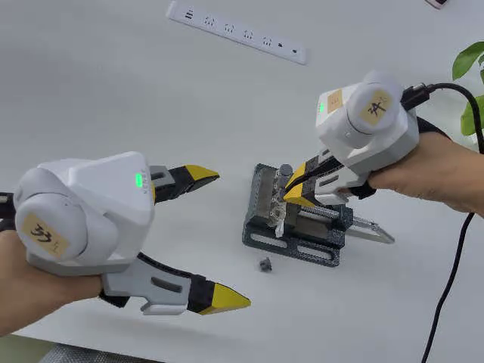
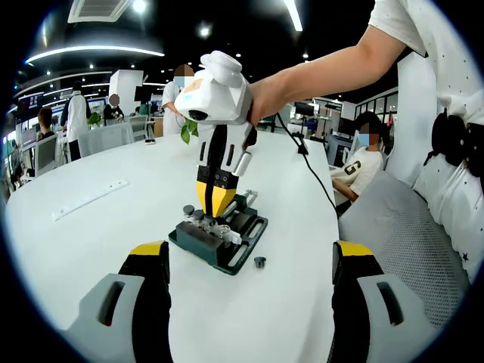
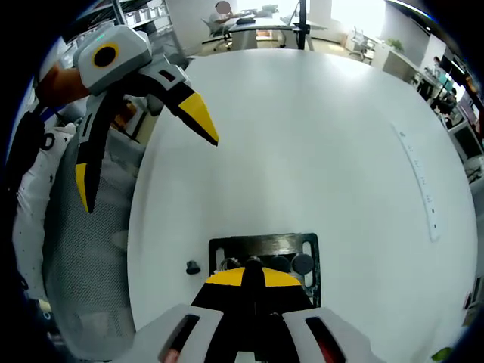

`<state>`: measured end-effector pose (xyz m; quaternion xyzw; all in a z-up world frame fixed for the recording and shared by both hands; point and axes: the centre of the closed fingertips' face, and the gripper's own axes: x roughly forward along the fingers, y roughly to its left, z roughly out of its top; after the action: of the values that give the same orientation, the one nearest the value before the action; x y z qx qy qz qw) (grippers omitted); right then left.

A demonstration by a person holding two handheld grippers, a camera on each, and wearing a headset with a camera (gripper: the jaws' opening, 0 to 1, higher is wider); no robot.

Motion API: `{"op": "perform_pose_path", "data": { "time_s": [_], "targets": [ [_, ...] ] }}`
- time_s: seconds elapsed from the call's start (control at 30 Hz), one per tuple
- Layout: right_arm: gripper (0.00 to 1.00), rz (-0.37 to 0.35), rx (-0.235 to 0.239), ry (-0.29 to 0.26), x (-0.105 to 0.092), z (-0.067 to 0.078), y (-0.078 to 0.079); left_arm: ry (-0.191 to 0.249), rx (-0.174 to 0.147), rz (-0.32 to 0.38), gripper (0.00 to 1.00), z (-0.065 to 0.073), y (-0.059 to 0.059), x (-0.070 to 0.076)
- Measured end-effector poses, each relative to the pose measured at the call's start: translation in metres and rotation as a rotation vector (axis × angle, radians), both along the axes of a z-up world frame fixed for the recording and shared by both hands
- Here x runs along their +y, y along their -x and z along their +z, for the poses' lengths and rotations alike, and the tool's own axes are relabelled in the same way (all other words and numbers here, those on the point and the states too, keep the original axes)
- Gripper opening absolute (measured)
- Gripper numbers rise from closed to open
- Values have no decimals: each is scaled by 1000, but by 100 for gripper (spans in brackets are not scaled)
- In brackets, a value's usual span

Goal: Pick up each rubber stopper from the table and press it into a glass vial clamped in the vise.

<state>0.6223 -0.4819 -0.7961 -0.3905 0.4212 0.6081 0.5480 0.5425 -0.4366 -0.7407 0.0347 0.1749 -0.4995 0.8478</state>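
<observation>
A dark vise (image 1: pixel 302 246) (image 2: pixel 227 253) (image 3: pixel 227 246) stands mid-table with glass vials clamped in it. One vial wears a grey stopper (image 1: pixel 286 170) (image 3: pixel 302 263). My right gripper (image 1: pixel 291 193) (image 2: pixel 215 208) (image 3: pixel 253 272) points down at the vise top, jaws together; whether anything is pinched at the tips is hidden. One loose rubber stopper (image 1: pixel 265 264) (image 2: pixel 259 262) (image 3: pixel 193 267) lies on the table just in front of the vise. My left gripper (image 1: pixel 231 238) (image 2: pixel 249 248) (image 3: pixel 144 166) hovers wide open and empty, left of the vise.
A white power strip (image 1: pixel 234 32) (image 2: pixel 87 199) lies at the far side of the table. The vise's screw handle (image 1: pixel 370 227) sticks out to the right. A black cable (image 1: pixel 454 265) trails from my right gripper. A green plant (image 1: pixel 473 68) stands at the right edge.
</observation>
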Motion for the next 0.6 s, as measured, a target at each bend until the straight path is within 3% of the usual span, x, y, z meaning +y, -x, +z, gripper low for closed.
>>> {"op": "perform_pose_path", "data": {
  "time_s": [0.6],
  "targets": [
    [1, 43, 19, 101, -1, -2, 0, 14, -9, 7, 86, 3, -3, -2]
  ]
}}
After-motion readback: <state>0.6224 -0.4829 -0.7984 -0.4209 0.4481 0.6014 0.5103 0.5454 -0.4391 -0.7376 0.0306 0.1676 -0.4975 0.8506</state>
